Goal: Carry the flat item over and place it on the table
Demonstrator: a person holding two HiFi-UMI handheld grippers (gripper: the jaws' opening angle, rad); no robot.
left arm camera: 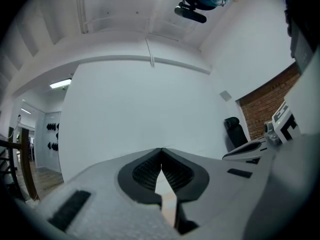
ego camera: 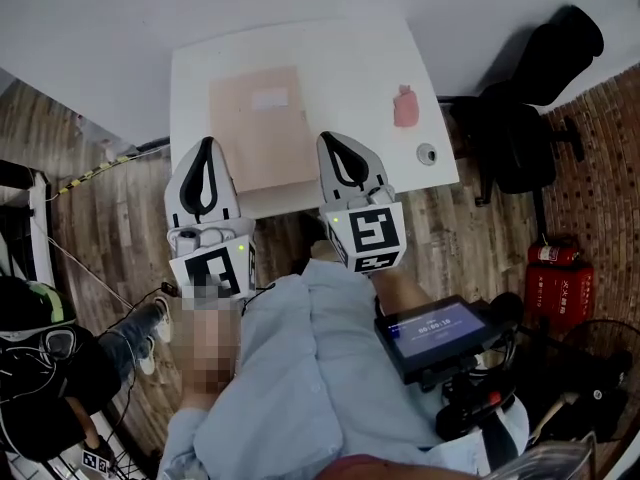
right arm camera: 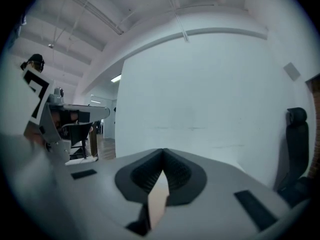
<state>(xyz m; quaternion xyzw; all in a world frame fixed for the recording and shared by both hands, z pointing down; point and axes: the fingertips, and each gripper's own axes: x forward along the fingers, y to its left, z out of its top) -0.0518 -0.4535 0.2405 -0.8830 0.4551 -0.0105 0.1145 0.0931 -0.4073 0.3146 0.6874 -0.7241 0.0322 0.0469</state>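
White table (ego camera: 350, 58) stands on a wooden floor (ego camera: 100, 258), with a black chair (ego camera: 520, 118) at its right side. Over the tabletop is the beige sheet (ego camera: 262, 133); if it already rests there, I cannot tell. My left gripper (ego camera: 207, 146) is clenched on its left edge and my right gripper (ego camera: 333, 140) on its right edge. A pink object (ego camera: 405, 106) and a small round thing (ego camera: 427, 153) lie further right.
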